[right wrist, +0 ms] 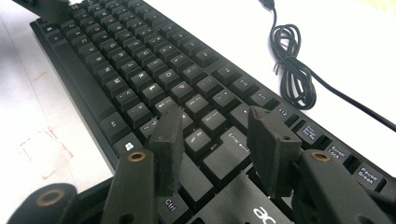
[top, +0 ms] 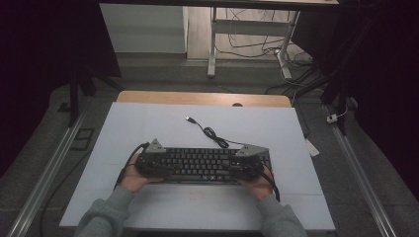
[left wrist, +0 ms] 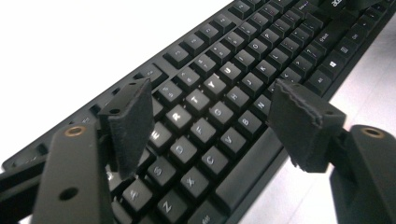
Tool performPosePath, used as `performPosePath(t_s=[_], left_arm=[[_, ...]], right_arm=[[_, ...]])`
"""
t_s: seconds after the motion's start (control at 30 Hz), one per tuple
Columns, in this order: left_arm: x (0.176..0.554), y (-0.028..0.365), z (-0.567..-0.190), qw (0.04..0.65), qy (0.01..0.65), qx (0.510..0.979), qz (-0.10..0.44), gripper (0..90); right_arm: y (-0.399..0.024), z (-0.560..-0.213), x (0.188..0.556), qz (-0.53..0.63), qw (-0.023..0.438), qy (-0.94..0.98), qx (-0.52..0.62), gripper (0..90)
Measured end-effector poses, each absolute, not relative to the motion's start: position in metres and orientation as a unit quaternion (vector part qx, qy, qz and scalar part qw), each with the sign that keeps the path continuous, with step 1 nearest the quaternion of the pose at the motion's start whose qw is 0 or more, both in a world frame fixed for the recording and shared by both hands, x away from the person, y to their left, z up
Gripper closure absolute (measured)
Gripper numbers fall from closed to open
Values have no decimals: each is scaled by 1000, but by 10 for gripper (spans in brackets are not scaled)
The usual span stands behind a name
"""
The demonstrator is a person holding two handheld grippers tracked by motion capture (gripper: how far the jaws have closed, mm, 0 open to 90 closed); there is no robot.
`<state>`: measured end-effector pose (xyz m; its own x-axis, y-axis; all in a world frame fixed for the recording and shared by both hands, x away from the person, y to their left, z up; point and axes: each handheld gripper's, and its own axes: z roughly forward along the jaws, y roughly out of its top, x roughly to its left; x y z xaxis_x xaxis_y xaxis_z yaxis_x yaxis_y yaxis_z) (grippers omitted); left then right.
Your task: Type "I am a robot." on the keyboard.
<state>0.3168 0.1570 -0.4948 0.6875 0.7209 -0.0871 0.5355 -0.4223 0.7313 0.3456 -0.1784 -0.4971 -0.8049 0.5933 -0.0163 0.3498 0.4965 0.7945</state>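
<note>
Dim room, grey floor (top: 44, 163), desk legs (top: 212, 44)

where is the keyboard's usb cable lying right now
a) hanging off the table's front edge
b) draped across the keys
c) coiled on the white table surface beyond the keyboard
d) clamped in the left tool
c: in the high view the cable lies loosely coiled on the white table surface beyond the keyboard, its plug end free, and the right gripper view shows the same coil beside the function keys.

Black keyboard (top: 202, 164) on white table (top: 148, 123), left gripper (top: 149, 160), right gripper (top: 248, 165) at its ends
</note>
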Motion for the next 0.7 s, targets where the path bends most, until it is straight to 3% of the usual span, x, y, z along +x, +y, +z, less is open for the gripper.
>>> performPosePath(t_s=[0.7], left_arm=[[306, 179, -497, 391, 392, 825, 113, 265]], right_arm=[[-176, -497, 345, 422, 143, 853, 272, 560]])
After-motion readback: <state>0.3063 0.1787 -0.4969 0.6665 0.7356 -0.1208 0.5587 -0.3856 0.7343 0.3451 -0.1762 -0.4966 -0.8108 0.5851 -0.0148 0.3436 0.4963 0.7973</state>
